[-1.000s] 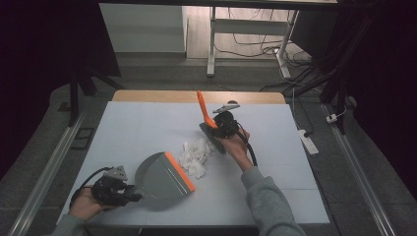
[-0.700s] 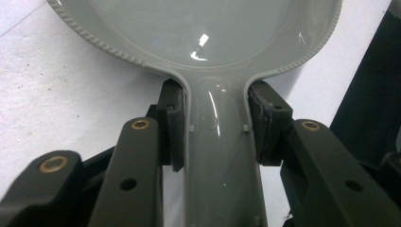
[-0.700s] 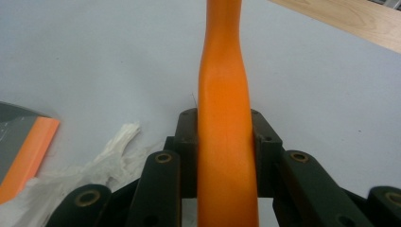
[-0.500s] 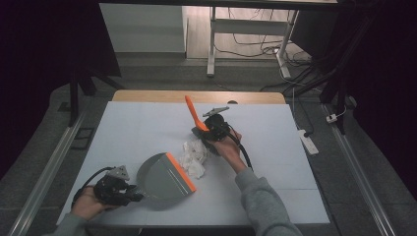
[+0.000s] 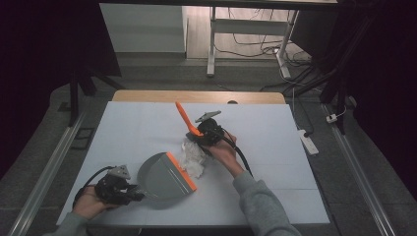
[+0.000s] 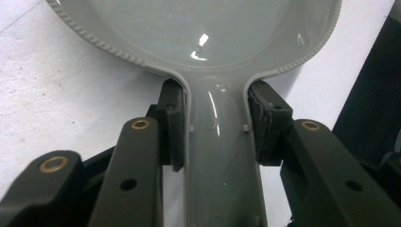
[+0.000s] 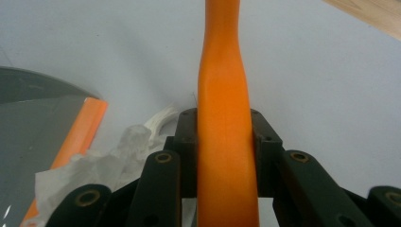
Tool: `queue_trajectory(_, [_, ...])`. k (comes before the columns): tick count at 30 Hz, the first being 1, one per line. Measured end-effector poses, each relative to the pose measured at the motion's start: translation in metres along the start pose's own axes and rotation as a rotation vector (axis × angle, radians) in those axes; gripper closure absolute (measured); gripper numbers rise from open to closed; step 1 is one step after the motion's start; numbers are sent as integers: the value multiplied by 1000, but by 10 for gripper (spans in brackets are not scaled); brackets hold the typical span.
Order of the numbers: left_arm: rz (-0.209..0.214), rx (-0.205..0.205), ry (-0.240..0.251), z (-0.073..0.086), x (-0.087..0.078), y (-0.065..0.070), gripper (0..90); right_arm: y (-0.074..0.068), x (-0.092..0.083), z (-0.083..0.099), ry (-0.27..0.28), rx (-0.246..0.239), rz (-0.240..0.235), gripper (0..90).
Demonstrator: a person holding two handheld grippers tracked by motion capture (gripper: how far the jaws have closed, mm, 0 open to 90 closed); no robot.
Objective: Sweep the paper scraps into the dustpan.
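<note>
Our left tongs [image 5: 132, 192] grip the grey dustpan [image 5: 162, 176] by its handle, flat on the surface [image 5: 275, 147]. Our right tongs [image 5: 200, 135] clamp the orange brush handle [image 5: 187, 119] beside crumpled white paper [image 5: 193, 158] at the pan's orange lip.

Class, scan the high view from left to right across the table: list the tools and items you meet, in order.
Left claw → grey dustpan → crumpled white paper → right claw gripping the orange brush handle.
</note>
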State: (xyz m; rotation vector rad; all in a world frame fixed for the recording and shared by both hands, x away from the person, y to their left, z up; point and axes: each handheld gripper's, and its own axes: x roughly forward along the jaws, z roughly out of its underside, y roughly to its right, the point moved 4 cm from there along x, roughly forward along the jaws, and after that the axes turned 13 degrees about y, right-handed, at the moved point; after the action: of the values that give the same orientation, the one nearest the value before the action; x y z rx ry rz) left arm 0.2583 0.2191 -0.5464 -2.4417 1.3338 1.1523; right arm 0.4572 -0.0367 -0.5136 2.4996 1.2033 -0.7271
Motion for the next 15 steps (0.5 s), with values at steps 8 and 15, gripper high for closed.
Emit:
queue_trajectory(8, [0,-2,-1,0,0,0,617,-11,-1,0,0,-12,-38,704])
queue_trajectory(15, [0,-2,-2,-1,0,0,618,-21,-3,1,1,-33,-68,704])
